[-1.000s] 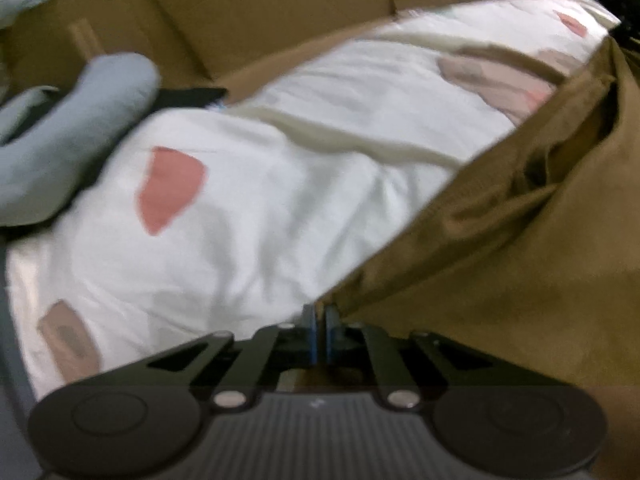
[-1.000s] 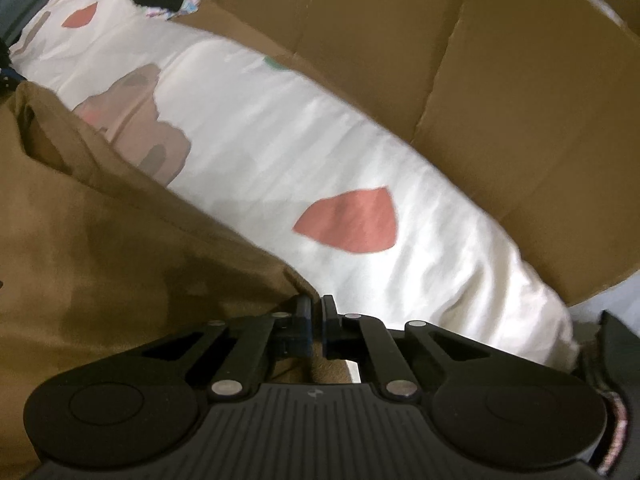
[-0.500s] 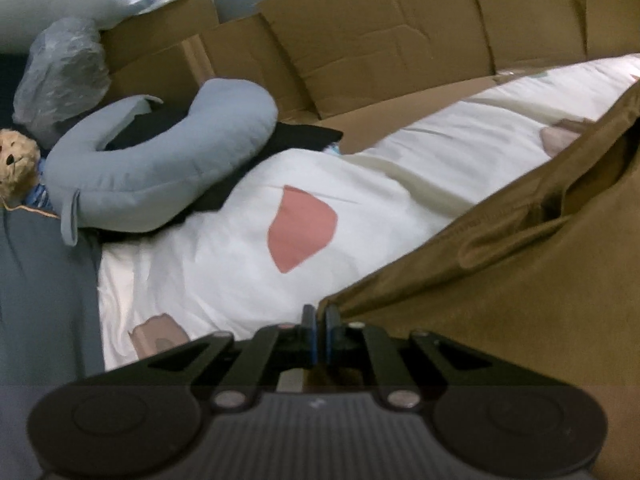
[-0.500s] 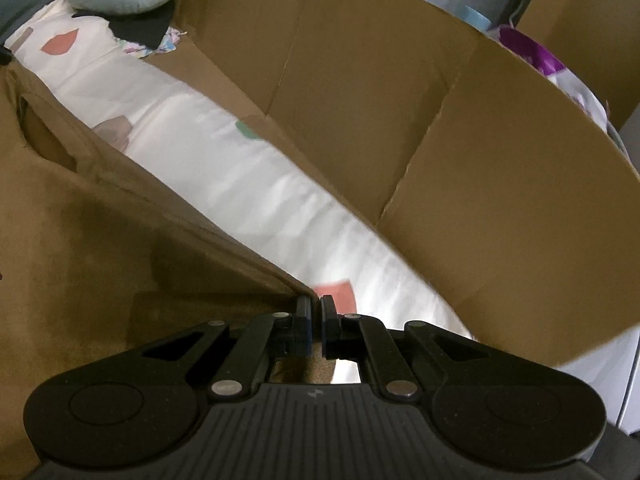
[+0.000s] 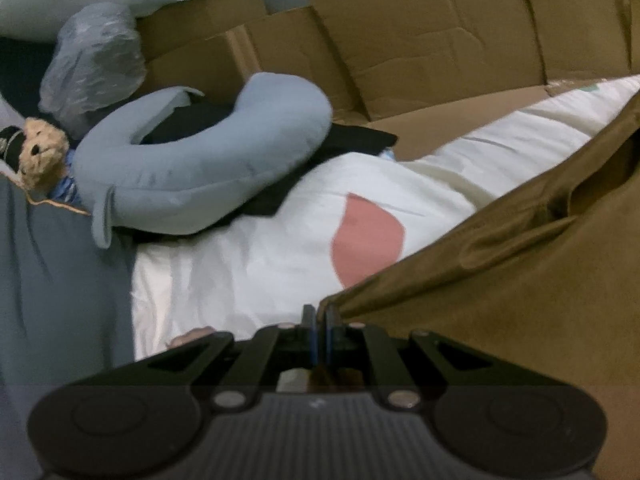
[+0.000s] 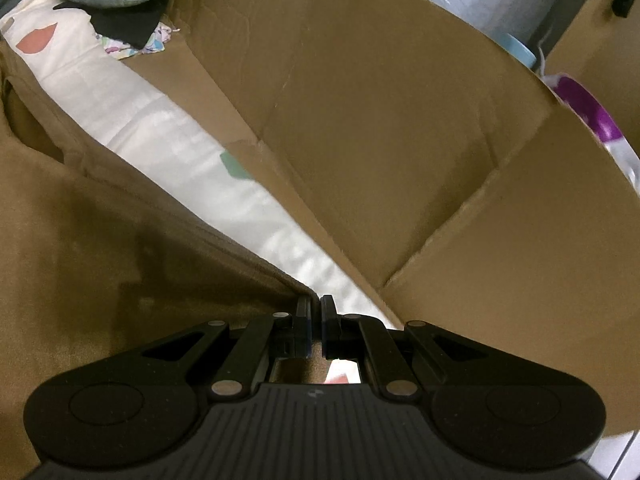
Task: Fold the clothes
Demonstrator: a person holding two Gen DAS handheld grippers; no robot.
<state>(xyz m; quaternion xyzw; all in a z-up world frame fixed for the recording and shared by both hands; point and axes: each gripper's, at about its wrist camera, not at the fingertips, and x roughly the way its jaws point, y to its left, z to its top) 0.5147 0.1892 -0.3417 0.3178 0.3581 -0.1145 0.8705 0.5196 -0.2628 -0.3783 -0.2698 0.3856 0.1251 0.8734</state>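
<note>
Both ends in hand; my left gripper [image 5: 319, 316] is clamped on a corner of the brown garment [image 5: 520, 280], cloth running off to its right; my right gripper [image 6: 315, 308] is pinched shut on the opposite corner, cloth falling away to its left. The garment hangs between the two as a slack sheet, with a thick fold sagging ahead of the left fingers; below and ahead of both grippers lies the white quilt [image 5: 260, 264] with its pink patches.

Step as I judge it: carrying the held edge across to make a fold. To do it well I keep both grips tight, hold the corners level with each other, and draw them apart enough to take the sag out before lowering; otherwise that crease gets folded in. Cardboard wall [image 6: 380, 140] stands close ahead of the right gripper; grey neck pillow [image 5: 208, 168] well ahead-left of the left one; I stay clear of both.
</note>
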